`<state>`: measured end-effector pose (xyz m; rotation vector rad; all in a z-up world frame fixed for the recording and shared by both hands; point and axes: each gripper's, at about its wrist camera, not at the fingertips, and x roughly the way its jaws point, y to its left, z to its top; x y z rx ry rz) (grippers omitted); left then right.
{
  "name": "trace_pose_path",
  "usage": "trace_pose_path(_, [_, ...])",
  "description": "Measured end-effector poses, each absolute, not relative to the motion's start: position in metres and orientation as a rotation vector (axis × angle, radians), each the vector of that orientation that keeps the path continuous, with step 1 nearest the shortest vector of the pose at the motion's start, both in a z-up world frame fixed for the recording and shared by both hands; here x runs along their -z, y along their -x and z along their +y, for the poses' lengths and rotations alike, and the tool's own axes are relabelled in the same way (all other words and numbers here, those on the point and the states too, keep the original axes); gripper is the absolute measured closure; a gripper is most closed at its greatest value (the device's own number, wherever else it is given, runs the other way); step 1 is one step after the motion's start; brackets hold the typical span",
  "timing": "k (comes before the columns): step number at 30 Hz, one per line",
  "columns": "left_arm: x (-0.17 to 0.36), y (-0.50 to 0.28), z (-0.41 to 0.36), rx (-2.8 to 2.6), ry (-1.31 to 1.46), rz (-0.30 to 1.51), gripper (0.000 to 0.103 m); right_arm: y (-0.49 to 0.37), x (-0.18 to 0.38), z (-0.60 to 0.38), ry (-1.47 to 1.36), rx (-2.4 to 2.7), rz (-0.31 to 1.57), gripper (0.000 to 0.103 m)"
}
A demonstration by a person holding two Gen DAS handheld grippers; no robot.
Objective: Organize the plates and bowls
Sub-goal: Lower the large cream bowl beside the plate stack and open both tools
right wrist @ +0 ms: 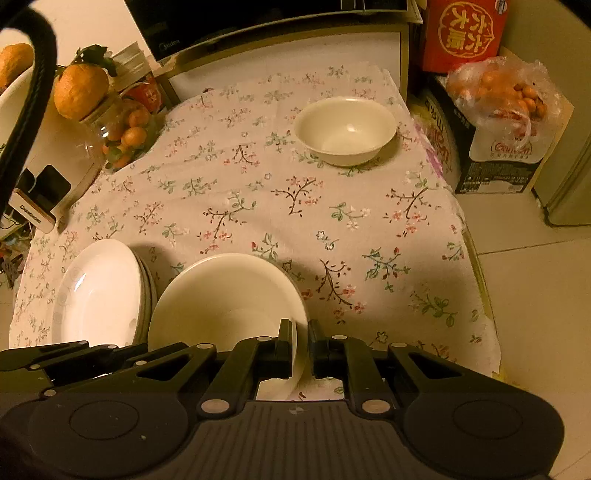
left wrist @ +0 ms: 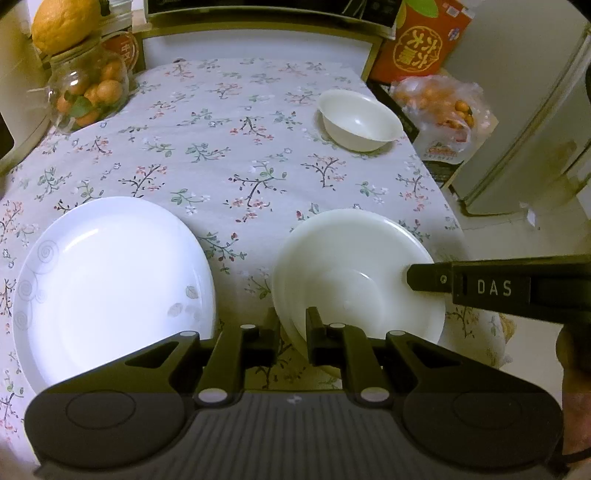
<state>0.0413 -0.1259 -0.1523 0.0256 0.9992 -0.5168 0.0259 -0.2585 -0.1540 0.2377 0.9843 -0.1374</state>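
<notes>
Cream bowl (right wrist: 225, 299), glossy, seemingly pinched at both rims

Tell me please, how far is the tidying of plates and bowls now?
Done: the white plates sit stacked. In hand: the left gripper and the right gripper both pinch the rim of the wide bowl. Left: the small bowl stands alone at the far edge.

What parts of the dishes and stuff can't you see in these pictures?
- Near rim of the cream plate: both views, hidden behind the left gripper and right gripper.
- Near edge of the patterned plate: left wrist view, covered by the gripper body.
- How many plates lie beneath it: right wrist view, only edges show.
- Red box: top cut off.
</notes>
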Motion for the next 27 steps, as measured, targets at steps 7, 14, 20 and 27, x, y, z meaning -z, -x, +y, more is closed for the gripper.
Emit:
trace_pose_path(7, [0.151,-0.044,-0.125,0.532,0.011,1.014,0.084,-0.031,0.157,-0.262,-0.257,0.14,0.992,0.089])
trace_pose_path(14, [0.153,-0.048,-0.124,0.54,0.035,1.037,0.075,-0.032,0.158,-0.26,-0.262,0.116,1.008,0.074])
trace_pose_path(20, [0.153,-0.051,-0.121,0.544,0.05,1.041,0.067,-0.036,0.161,-0.263,-0.271,0.133,1.015,0.073])
trace_pose_path(27, [0.148,-0.053,-0.118,0.571,0.079,1.039,0.061,-0.037,0.163,-0.266,-0.296,0.135,1.022,0.065])
